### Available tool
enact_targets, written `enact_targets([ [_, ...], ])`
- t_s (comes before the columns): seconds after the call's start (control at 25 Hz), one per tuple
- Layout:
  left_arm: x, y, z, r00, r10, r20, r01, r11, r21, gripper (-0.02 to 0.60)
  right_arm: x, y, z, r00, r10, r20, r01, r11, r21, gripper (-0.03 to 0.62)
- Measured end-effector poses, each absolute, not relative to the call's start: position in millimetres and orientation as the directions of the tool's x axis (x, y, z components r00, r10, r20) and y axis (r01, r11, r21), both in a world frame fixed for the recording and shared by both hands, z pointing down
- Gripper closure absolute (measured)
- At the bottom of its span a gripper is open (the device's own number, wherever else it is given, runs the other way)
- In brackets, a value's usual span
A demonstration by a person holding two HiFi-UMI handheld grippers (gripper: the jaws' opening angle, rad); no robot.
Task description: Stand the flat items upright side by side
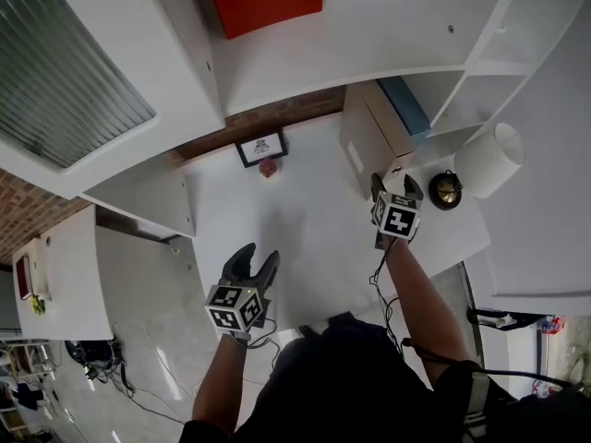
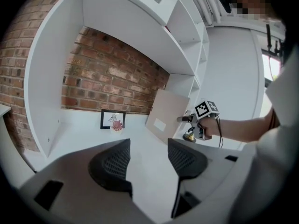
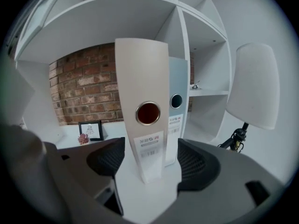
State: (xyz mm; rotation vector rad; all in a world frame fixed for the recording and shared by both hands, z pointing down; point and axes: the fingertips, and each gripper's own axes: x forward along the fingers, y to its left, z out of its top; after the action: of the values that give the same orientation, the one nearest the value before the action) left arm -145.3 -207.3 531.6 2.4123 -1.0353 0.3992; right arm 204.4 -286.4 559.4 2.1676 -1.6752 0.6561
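The left forearm came up from the bottom of the head view. It held the left gripper (image 1: 259,257) low over the near part of the white desk (image 1: 305,220), pointing fwd and a bit down toward the brick wall (image 2: 117,73). Its jaws stood wide apart with nothing between them, only bare desk in the gap. The pads touched nothing.

The right forearm reached further out, to the right side of the desk, with a cable running along it. The right gripper (image 3: 150,155) also tipped slightly down and faced the spine of the beige binder (image 3: 142,78) head-on. Its jaws were wide apart. The lower end of that spine stood in the gap between the two pads, approx. centred. There was clear space on the right pad's side and the left pad was close. Neither pad could be seen pressing on it, so no grip.

The beige binder stood upright on the desk. The grey-blue binder (image 3: 176,101) was upright too, on its right, just beside it and set a little further back. I couldn't tell whether the two covers touched. Both were at the right end of the desk, by the shelf dividers.

A white lamp shade (image 3: 252,85) was to the right of the binders. A small framed picture (image 2: 112,119) leaned against the brick wall at the back, well apart from both grippers.
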Motion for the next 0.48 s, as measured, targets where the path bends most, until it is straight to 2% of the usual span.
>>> enact_targets([
  [0.2, -132.9, -202.1, 530.3, 0.691, -0.583, 0.428, -0.719, -0.613, 0.327, 0.336, 193.5, -265.8, 565.5, 0.169, -0.823, 0.542, -0.982, -0.187, 0.023, 0.263],
  [0.32, -125.9, -196.2, 530.0, 0.696, -0.574, 0.432, -0.713, -0.621, 0.324, 0.337, 188.3, -257.8, 575.6, 0.127, -0.821, 0.556, -0.991, -0.123, 0.046, 0.330],
  [0.48, -124.4, -192.0, 531.4, 0.686, -0.577, 0.443, -0.722, -0.612, 0.322, 0.339, 179.7, -260.3, 582.8, 0.074, -0.825, 0.560, -0.996, -0.033, 0.082, 0.356],
])
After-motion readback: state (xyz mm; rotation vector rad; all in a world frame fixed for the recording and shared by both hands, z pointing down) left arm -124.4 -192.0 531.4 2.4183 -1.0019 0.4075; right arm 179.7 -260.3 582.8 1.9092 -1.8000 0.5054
